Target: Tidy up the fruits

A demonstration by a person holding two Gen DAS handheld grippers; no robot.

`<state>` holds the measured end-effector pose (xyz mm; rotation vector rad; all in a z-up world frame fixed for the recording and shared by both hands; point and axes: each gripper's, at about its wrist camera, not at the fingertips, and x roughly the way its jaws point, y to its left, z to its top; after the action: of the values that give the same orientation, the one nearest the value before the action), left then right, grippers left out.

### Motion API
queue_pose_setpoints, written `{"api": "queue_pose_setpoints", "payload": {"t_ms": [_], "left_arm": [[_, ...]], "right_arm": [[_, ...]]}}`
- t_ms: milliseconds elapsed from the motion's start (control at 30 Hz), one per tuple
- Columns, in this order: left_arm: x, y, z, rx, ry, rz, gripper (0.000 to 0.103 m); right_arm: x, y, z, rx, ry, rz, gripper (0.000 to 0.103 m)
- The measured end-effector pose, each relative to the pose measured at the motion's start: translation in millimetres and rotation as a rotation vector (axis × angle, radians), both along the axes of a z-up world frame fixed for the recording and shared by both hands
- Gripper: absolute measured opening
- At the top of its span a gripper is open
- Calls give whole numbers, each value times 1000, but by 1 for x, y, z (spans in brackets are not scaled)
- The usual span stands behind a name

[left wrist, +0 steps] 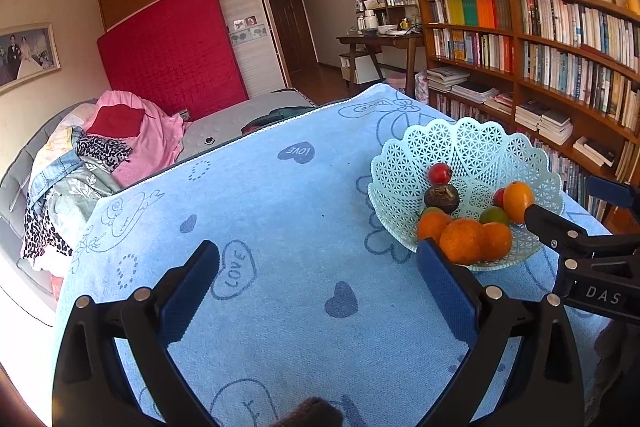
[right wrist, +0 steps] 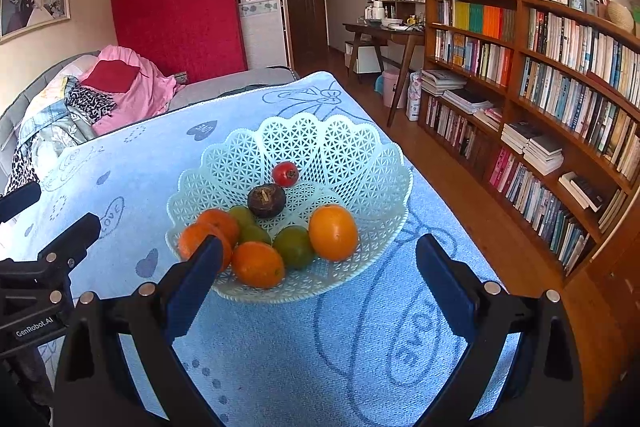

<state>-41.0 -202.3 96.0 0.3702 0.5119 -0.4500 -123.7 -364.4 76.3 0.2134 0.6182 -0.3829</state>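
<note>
A pale green lattice basket sits on the blue cloth-covered table. It holds several oranges, green citrus fruits, a small red fruit and a dark round fruit. My right gripper is open just in front of the basket, holding nothing. My left gripper is open over the cloth, left of the basket, also holding nothing. Each gripper shows at the edge of the other's view.
A tall bookshelf lines the right wall, across a strip of wooden floor. A bed with piled clothes lies beyond the table's far left edge. A red mattress leans on the wardrobe, and a desk stands at the back.
</note>
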Motion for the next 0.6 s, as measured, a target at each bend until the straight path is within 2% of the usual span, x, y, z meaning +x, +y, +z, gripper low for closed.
{"api": "queue_pose_setpoints", "payload": {"t_ms": [600], "left_arm": [[-3,-4,-1,16,-4,-13,98]], "right_arm": [[-1,-2,-1,1,2,-8,98]]}}
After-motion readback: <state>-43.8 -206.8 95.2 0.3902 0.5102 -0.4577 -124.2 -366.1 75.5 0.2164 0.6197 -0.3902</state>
